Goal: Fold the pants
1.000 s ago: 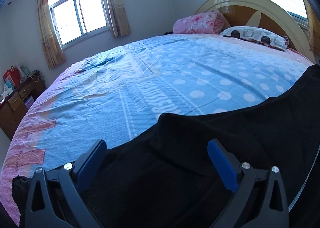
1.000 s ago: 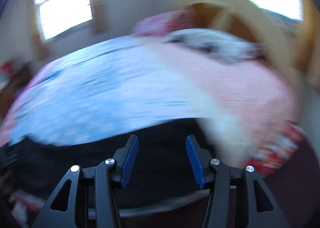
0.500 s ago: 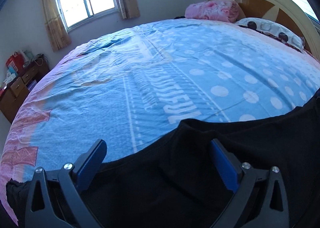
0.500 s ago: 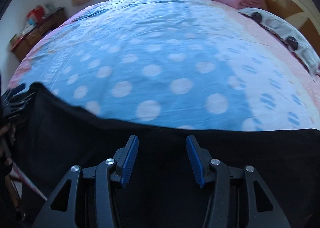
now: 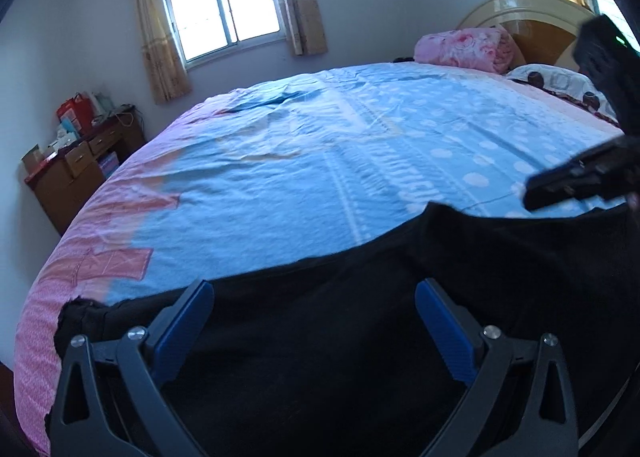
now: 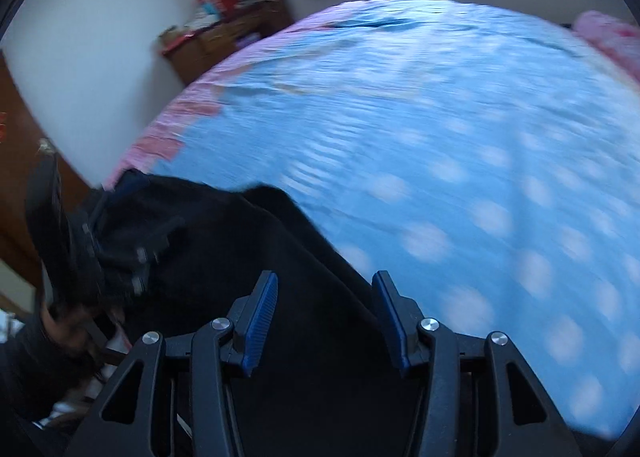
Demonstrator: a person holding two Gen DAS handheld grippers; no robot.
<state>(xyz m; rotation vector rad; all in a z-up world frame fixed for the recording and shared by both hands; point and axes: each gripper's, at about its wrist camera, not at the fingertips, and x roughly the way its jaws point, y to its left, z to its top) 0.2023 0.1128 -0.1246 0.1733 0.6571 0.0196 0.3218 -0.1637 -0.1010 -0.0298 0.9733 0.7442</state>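
- Far left, against the wall: brown wooden chest of drawers (image 5: 76,173) with red and white boxes piled on top.
- Wide bed under a blue polka-dot sheet with pink border (image 5: 304,161) fills most of both views.
- Black fabric pants (image 5: 360,337) lie spread along the near edge of the bed, upper hem uneven, one raised flap toward the right.
- My left hand-held gripper (image 5: 316,331) sits over the pants with its blue pads wide apart; cloth lies under the gap, and neither pad presses on it.
- My right hand-held gripper (image 6: 326,315) has just been closing; its jaws stand narrower but not shut, black cloth beneath them, not pinched. View is motion-blurred.
- In the left wrist view, the right hand-held gripper shows as a dark shape at the right edge, above the pants' right end.
- Far right: pink floral folded blanket (image 5: 464,45) and a cream curved headboard (image 5: 532,13).
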